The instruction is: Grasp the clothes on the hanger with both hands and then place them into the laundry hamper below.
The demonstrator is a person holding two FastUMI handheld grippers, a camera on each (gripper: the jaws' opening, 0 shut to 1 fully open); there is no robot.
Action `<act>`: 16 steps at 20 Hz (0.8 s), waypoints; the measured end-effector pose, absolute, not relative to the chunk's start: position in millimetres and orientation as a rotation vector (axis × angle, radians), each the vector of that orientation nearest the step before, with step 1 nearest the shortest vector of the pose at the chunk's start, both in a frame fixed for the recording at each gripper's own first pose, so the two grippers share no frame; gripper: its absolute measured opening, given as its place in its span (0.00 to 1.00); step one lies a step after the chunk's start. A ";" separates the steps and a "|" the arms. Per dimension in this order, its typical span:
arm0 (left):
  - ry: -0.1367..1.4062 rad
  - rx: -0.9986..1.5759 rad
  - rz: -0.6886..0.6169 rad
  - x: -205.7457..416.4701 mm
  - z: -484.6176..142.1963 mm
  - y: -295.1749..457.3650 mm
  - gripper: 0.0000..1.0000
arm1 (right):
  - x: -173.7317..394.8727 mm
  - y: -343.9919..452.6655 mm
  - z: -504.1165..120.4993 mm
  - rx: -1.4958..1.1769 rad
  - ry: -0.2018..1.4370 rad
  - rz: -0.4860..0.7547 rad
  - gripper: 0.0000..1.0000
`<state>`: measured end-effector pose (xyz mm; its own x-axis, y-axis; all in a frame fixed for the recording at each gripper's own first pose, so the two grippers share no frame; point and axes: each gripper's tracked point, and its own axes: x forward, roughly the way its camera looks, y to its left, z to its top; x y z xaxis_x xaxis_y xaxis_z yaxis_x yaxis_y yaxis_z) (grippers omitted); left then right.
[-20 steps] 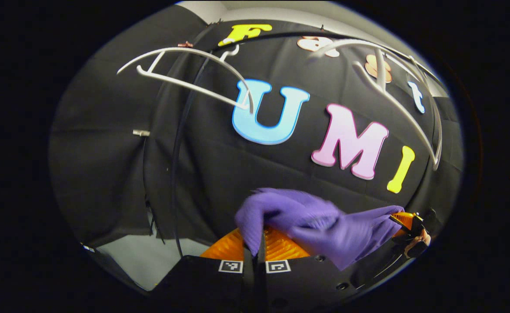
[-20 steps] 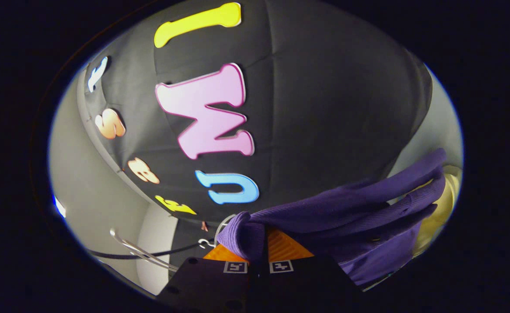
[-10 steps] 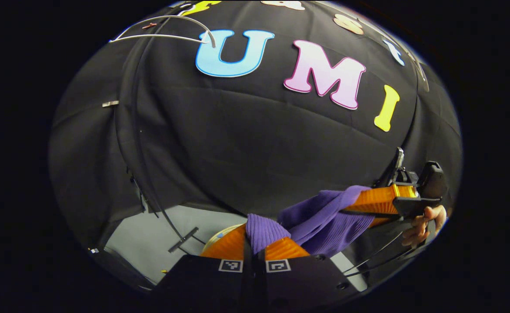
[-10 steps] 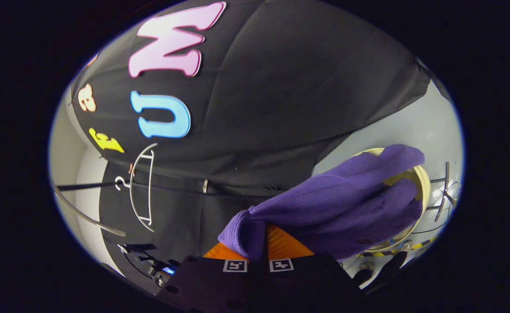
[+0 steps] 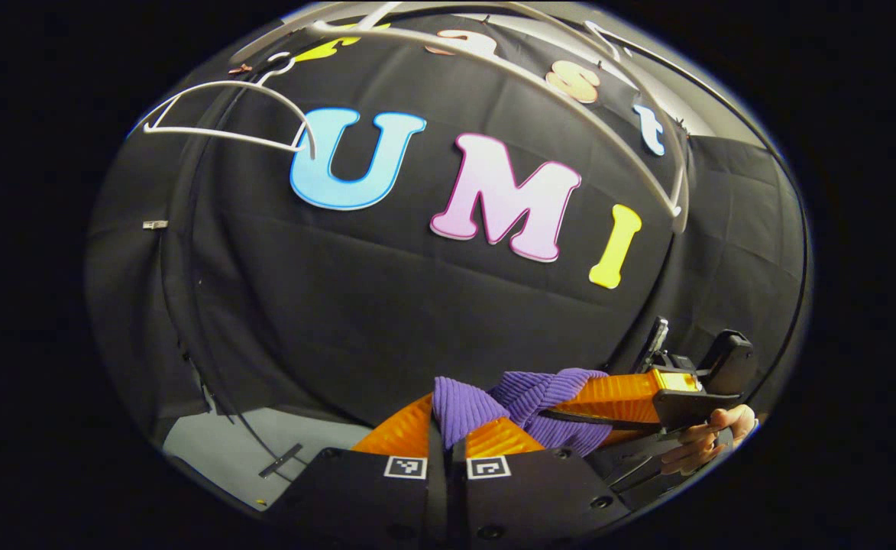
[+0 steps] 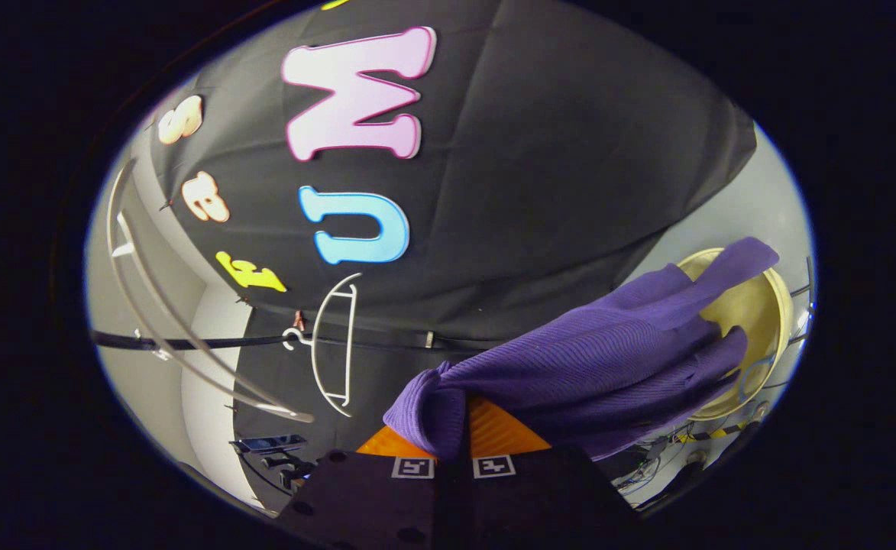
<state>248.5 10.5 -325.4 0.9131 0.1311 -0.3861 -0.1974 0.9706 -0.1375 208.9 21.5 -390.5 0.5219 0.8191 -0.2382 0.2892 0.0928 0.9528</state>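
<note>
Below the bare hangers (image 5: 226, 114), both grippers' fingers stay clenched on the purple sweater (image 6: 593, 367); it now trails over the hamper (image 6: 753, 305), seemingly low enough for release.

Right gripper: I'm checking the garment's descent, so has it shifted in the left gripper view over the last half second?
Yes. The right gripper sits lower and nearer the left gripper.

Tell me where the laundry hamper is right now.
In the right gripper view, the round cream laundry hamper sits at the right edge, with the purple ribbed garment draped across its rim.
</note>
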 end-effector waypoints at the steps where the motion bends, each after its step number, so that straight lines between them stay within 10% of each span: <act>1: 0.353 -0.153 0.164 248.6 -306.7 9.6 0.05 | 211.8 26.1 -371.3 1.491 0.991 0.548 0.04; 16: 0.414 -0.200 0.213 245.7 -331.4 24.5 0.05 | 213.6 49.0 -410.3 1.404 1.085 0.547 0.04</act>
<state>245.7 24.5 -331.4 0.8938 0.1633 -0.4176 -0.2444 0.9583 -0.1483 213.6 49.0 -410.3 0.4507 0.8490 -0.2757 0.2842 0.1563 0.9459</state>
